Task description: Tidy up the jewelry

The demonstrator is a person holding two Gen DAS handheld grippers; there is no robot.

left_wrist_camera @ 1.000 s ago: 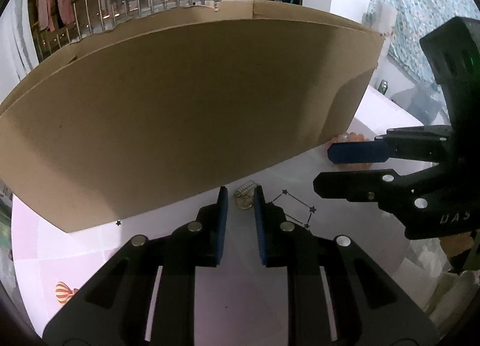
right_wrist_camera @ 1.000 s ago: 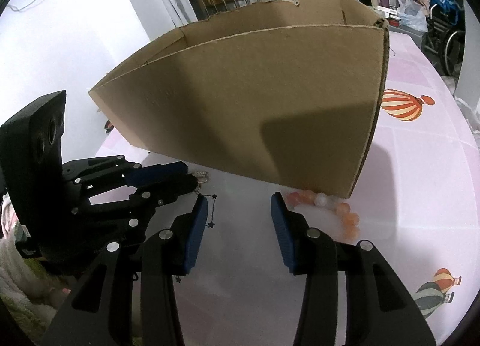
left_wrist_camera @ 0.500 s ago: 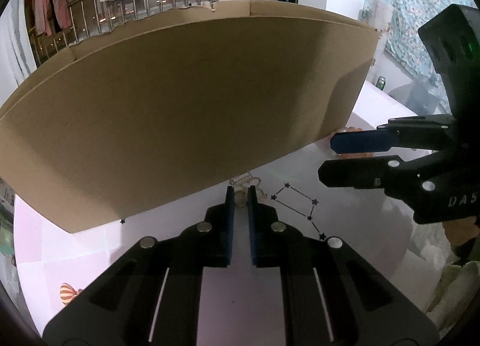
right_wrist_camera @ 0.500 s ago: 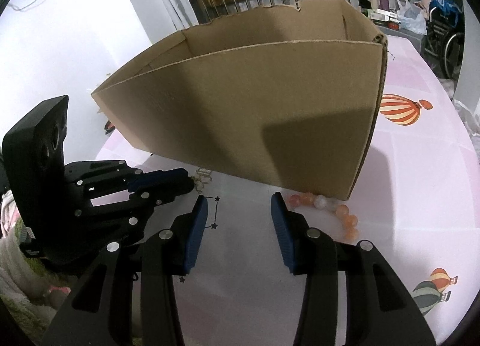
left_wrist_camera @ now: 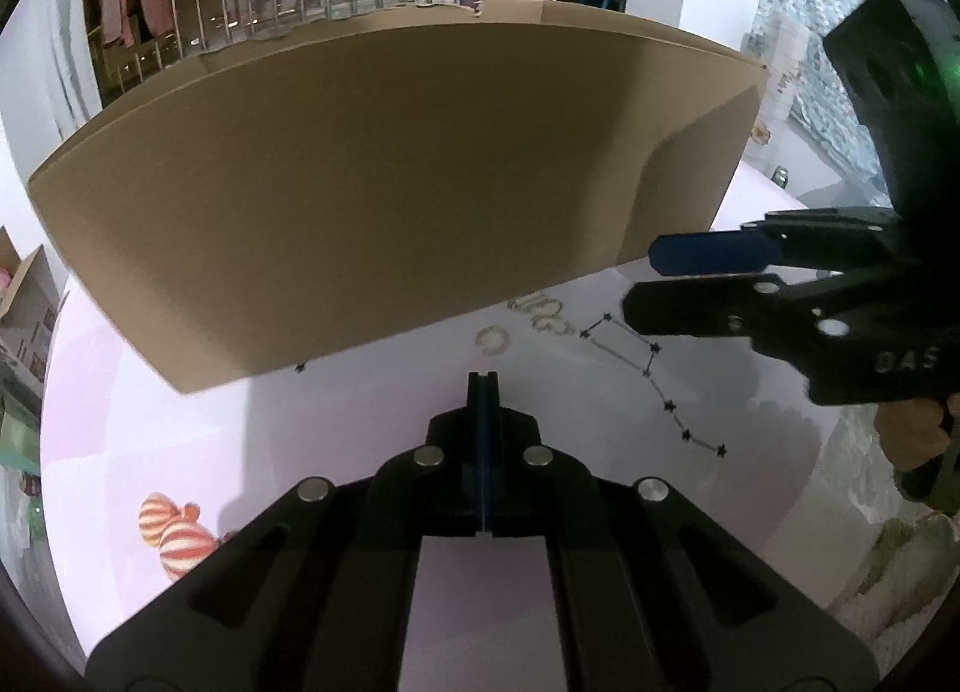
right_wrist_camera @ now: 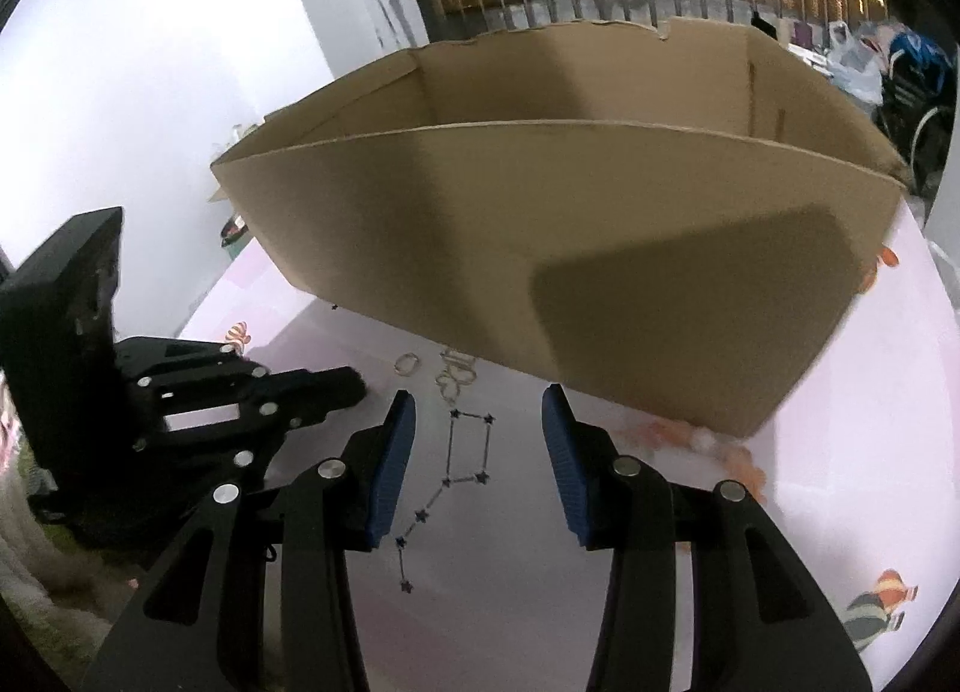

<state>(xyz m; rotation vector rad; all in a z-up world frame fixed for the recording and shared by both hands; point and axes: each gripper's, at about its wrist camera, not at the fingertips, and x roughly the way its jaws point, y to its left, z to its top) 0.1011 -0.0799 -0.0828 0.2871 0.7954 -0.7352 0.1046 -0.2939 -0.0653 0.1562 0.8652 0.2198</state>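
left wrist view: the left hand-held gripper [left_wrist_camera: 482, 386] is clenched with nothing between its pads, above the pink desk [left_wrist_camera: 252, 440].
a small ring [left_wrist_camera: 492, 339] and a chain piece [left_wrist_camera: 546, 317] lie on the desk just ahead of it, beside the cardboard box [left_wrist_camera: 384, 182]. the right hand-held gripper [right_wrist_camera: 477, 440] is released, its fingers spread, and orange beads [right_wrist_camera: 696, 440] lie at the box corner.

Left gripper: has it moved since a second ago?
Yes. The left gripper has shut empty and pulled back from the cardboard box; the ring lies on the table ahead of its tips.
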